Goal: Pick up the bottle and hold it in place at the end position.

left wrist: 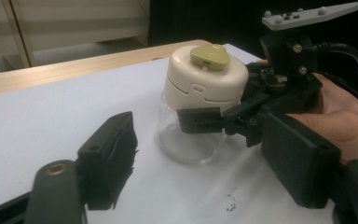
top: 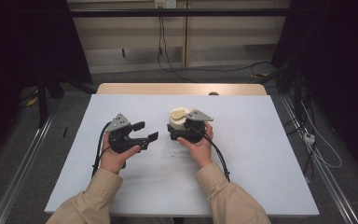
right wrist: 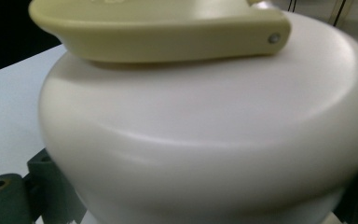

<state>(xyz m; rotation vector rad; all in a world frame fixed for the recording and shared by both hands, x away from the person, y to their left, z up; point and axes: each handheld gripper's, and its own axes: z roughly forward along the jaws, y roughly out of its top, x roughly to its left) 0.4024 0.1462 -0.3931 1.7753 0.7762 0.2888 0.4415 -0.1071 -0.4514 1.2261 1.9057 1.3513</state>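
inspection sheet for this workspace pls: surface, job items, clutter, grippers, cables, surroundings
surface: white table, wooden edge at the far side.
job's things: glass jar with cream lid and olive tab, upright.
clutter: small dark specks on the table near the jar.
grippers: right gripper clamped around the jar below the lid; left gripper open, apart from the jar, nothing between its fingers.
cables: one black cable trails from each gripper; more on the floor.
surroundings: dark frame, metal rails, pale wall.

Grey floor, pale wall panels, cables, dim light.
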